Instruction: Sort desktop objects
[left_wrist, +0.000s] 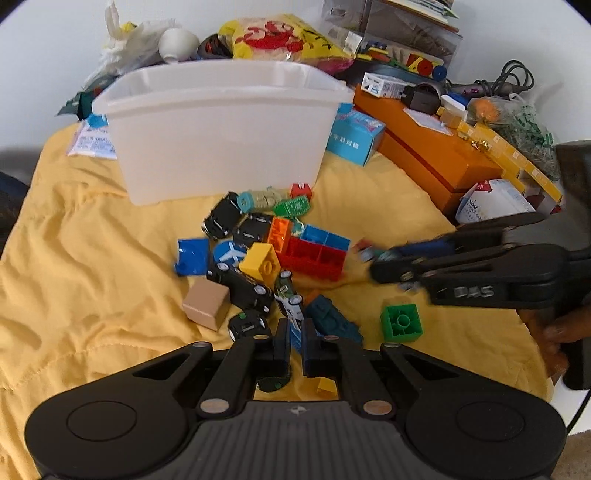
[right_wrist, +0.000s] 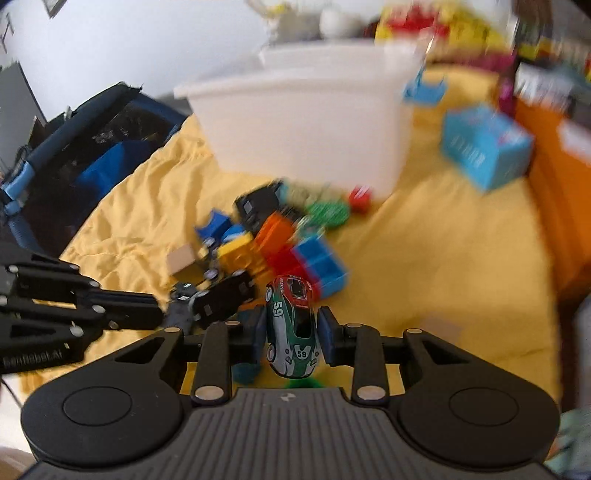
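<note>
A pile of toy cars and bricks lies on the yellow cloth (left_wrist: 92, 240) in front of a white plastic bin (left_wrist: 221, 129). It includes a yellow brick (left_wrist: 260, 264), a red and blue brick block (left_wrist: 317, 254), black cars (left_wrist: 221, 218) and a green brick (left_wrist: 402, 323). My left gripper (left_wrist: 297, 343) is at the pile's near edge, shut on a small blue piece (left_wrist: 295, 334). My right gripper (right_wrist: 293, 332) is shut on a green, white and red toy car (right_wrist: 293, 325) numbered 59, held above the cloth. From the left wrist view the right gripper (left_wrist: 384, 266) reaches in from the right.
An orange box (left_wrist: 436, 158) and a blue carton (left_wrist: 354, 136) stand right of the bin. Bags, boxes and cables are heaped behind it. A tan block (left_wrist: 205, 306) sits left of the pile. A dark blue bag (right_wrist: 92, 155) lies off the cloth's left edge.
</note>
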